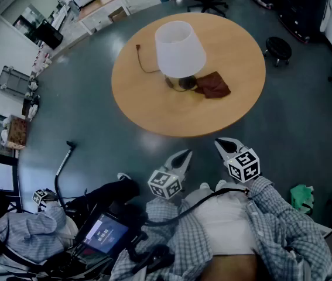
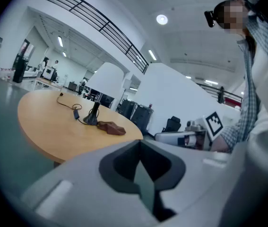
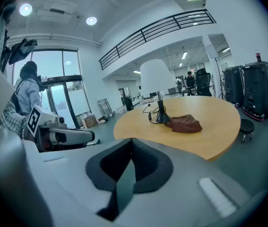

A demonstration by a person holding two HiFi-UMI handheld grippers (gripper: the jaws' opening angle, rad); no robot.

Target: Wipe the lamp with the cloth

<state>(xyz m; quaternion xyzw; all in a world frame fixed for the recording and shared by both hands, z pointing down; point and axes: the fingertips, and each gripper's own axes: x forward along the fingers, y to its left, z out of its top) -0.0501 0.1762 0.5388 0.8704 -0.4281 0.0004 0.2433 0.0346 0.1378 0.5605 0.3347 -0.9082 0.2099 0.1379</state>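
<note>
**Both tools shut and empty, short of the bench; the cloth is not yet picked up**

The person stands back from the round bench (image 1: 154,107) with a tool in each hand, both aimed forward and tipped a little downward. The left tool (image 1: 185,154) has its jaws pressed together with nothing between them. The right tool (image 1: 219,141) is the same, closed tight on nothing. Neither reaches over the bench edge; open floor lies under both tips.

Ahead of both tools, near the middle of the bench, stands the lamp (image 1: 180,47), upright, with its white shade over a dark base. Its cord (image 1: 143,61) trails off on the far left side, away from the tools. The brown cloth (image 1: 214,85) lies crumpled on the bench, well ahead of the right tool and a little nearer to it than the lamp. It sits hard against the right side of the lamp's base, apparently touching it.

My reading is that the wiping has not begun, and this is the approach, with the cloth to be fetched first. The right tool has the straighter line to it. The next move calls for stepping in, spreading those jaws wide, and coming down on a raised fold of the cloth on the side away from the base. The closing jaws must not nudge the lamp. The left tool looks placed to steady the lamp, perhaps at the stem, once the wiping starts.
</note>
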